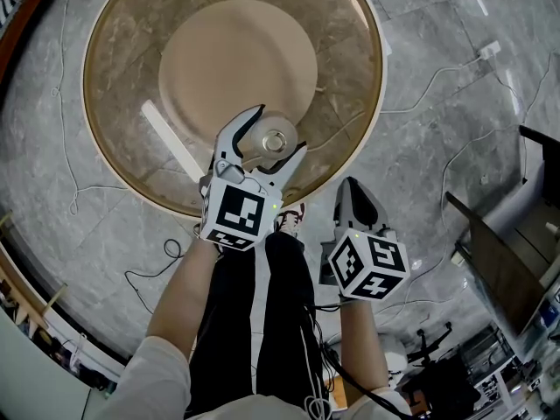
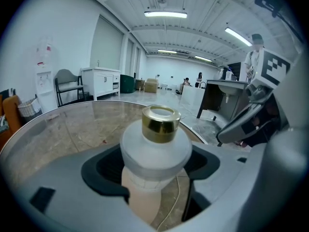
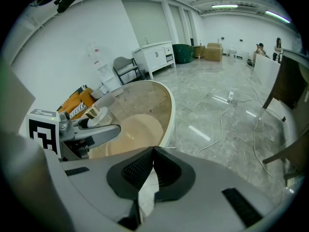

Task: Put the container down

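Container point(image 2: 154, 151), frosted with a gold cap, is clamped in left hand-held gripper point(image 1: 280, 129) over the round counter's point(image 1: 122, 103) near edge. Right hand-held gripper point(image 1: 352, 186), just off that counter, pinches a white scrap point(image 3: 147, 190).

This is a large open indoor hall set up as a work or recording space rather than a home: a polished grey marble-look floor point(image 3: 203, 81) crossed by thin white power cables point(image 1: 464, 64), long white ceiling strip lights point(image 2: 165, 14), a low white cabinet point(image 2: 101, 83) beside a grey chair point(image 2: 66, 77), brown cardboard boxes point(image 3: 215, 51) far off, and a big round glass-topped table point(image 1: 122, 68)
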A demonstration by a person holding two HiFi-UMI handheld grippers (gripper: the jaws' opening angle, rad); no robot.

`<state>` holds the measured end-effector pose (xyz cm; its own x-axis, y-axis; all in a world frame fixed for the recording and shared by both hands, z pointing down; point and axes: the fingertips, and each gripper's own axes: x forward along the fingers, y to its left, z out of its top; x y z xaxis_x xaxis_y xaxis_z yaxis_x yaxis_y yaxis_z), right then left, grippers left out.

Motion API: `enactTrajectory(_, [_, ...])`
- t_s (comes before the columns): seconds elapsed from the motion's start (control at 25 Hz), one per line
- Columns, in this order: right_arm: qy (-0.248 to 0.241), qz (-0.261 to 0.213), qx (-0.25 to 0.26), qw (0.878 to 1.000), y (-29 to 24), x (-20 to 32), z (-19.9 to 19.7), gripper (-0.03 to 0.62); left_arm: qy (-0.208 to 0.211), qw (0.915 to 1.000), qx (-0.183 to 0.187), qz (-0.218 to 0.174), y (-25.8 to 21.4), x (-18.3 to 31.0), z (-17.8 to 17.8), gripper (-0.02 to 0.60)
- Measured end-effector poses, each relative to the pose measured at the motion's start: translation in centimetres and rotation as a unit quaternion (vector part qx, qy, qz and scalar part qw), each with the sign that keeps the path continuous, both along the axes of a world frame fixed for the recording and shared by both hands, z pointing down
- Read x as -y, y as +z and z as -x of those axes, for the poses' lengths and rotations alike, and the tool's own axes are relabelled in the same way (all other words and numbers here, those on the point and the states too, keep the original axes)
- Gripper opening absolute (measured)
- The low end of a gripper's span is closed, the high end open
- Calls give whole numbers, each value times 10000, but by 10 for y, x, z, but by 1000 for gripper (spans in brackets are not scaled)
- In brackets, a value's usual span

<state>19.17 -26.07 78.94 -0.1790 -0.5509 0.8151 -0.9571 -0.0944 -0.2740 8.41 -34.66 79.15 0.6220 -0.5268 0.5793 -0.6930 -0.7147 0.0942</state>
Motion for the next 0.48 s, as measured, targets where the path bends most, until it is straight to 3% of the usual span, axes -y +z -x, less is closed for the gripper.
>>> enactTrajectory(0.28, [-185, -51, -65, 9998, -13, -2, 9, 23, -122, 9988, -438, 188, -14, -4, 0, 376])
enactTrajectory(0.48, [-214, -124, -161, 9996, -29, -3, 10, 23, -373, 9975, -473, 363, -22, -18, 18, 379])
